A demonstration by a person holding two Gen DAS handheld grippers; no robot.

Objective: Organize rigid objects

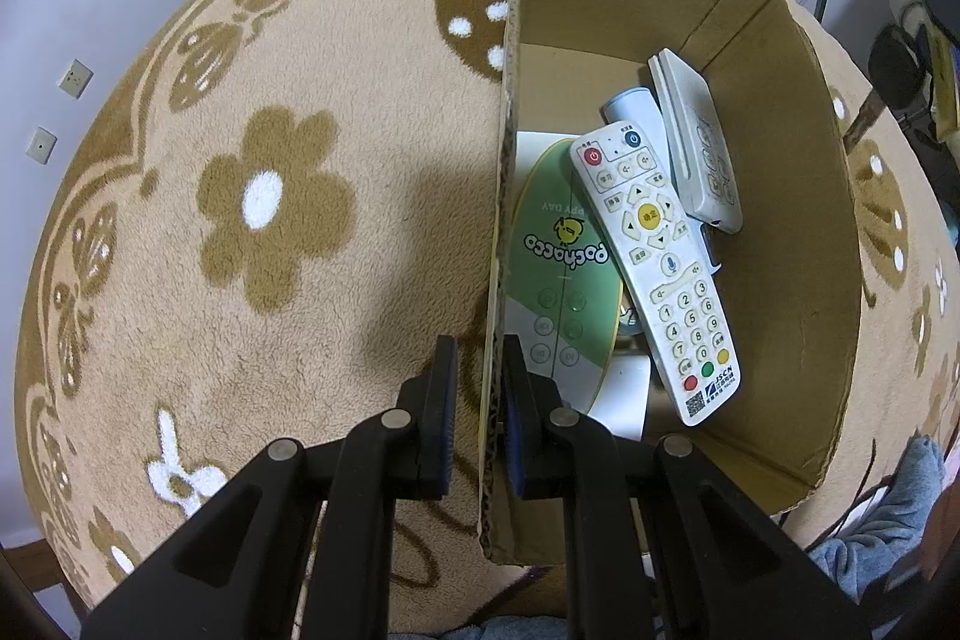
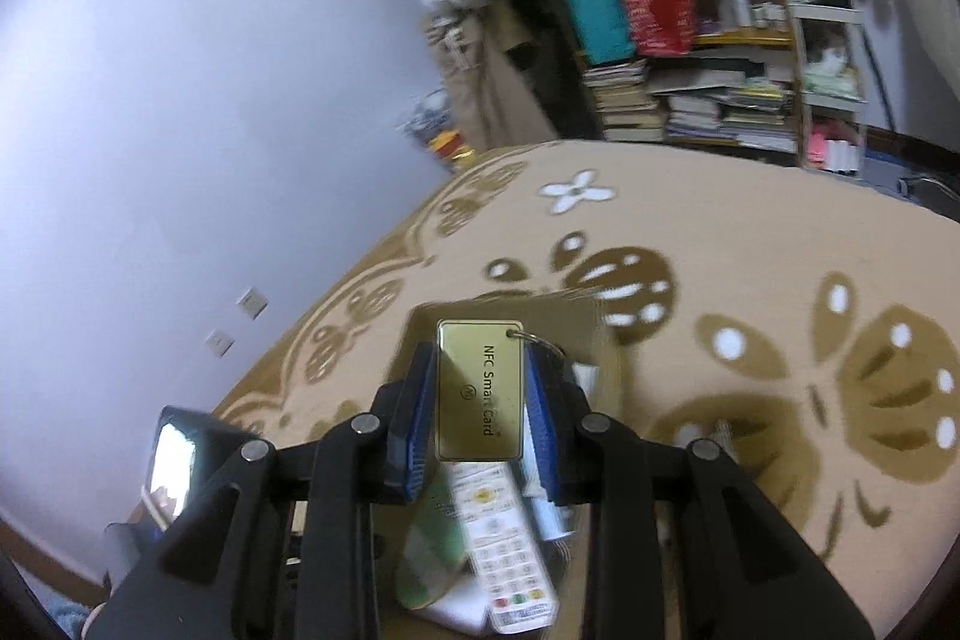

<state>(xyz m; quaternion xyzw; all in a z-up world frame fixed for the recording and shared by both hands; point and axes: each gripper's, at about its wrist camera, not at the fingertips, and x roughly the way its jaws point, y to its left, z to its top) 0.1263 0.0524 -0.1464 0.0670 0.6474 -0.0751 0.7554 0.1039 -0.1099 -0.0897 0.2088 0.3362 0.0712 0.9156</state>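
left gripper pinches the box wall; right gripper clamps a gold card.

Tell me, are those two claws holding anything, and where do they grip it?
Left claw pinches the cardboard box by its side wall's top edge. Right claw clamps the gold NFC card by its long edges.

Pale wall, floral carpet, cluttered shelves

Corrugated cardboard box, matt brown, sits on a fleecy, napped cloth blanket; inside, a smooth white plastic remote. The glossy gold card gleams like metal.
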